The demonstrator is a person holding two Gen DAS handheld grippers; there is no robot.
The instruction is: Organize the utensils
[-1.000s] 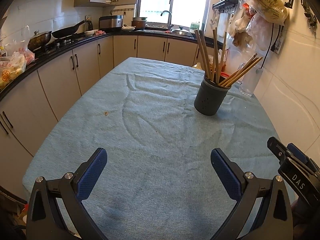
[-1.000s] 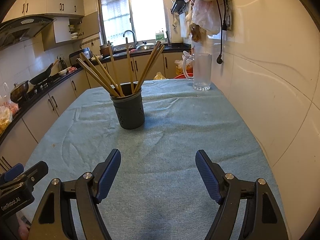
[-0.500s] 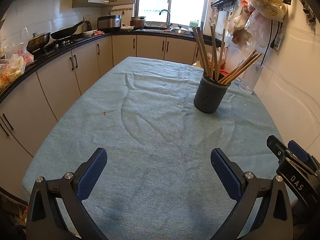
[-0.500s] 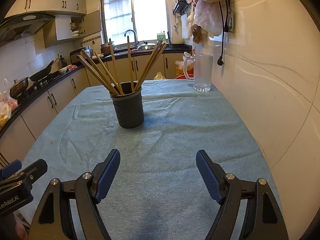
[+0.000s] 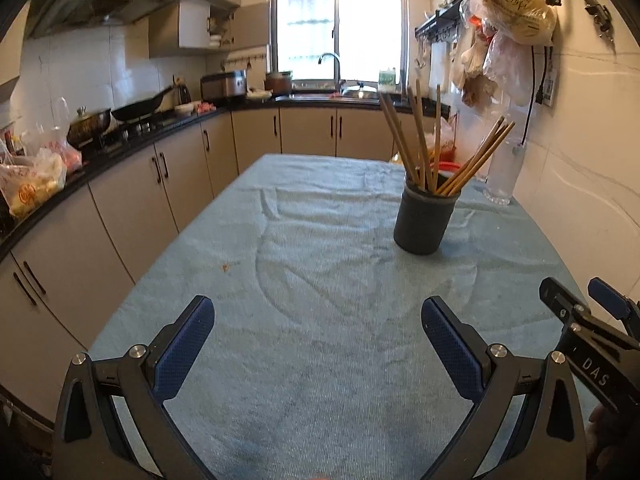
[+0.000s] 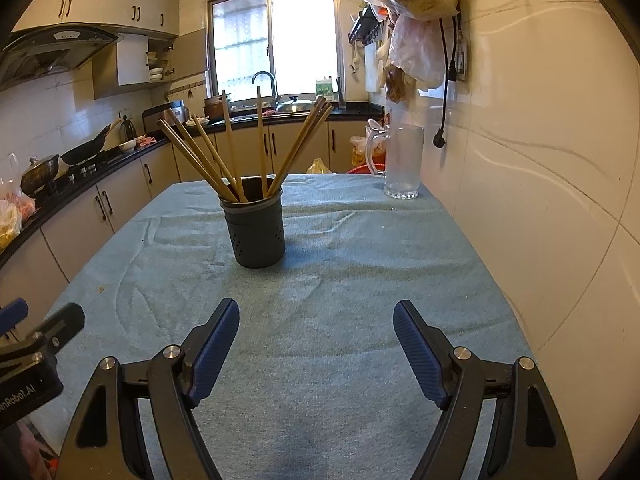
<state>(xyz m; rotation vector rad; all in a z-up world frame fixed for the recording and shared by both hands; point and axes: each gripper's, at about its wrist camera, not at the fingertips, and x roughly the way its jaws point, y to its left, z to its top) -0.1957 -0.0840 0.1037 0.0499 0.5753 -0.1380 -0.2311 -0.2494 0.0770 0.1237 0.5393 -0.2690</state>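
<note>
Chopsticks [image 6: 230,152] stood bundled in a dark perforated holder [image 6: 256,232] on the tabletop [image 6: 360,280], which a blue-green cloth covered. They leaned outward in a fan, tips down and handles up, which judged from the layout left them easy to pick from above. No loose utensil lay on the cloth, so the sorting looked either finished or not begun.

The left gripper [image 5: 318,344] hovered low over the near end of the tabletop with its fingers wide apart and nothing between them. The right gripper [image 6: 316,344] hung likewise beside it, fingers spread wide and empty, pointed toward the holder, well apart from it.

A clear glass jug [image 6: 402,162] stood near the far right corner, close to the tiled wall [image 6: 540,160]. Plastic bags [image 6: 412,8] hung above it. Nothing lay between the grippers and the holder, though the splayed sticks themselves might crowd a reach from the side.
</note>
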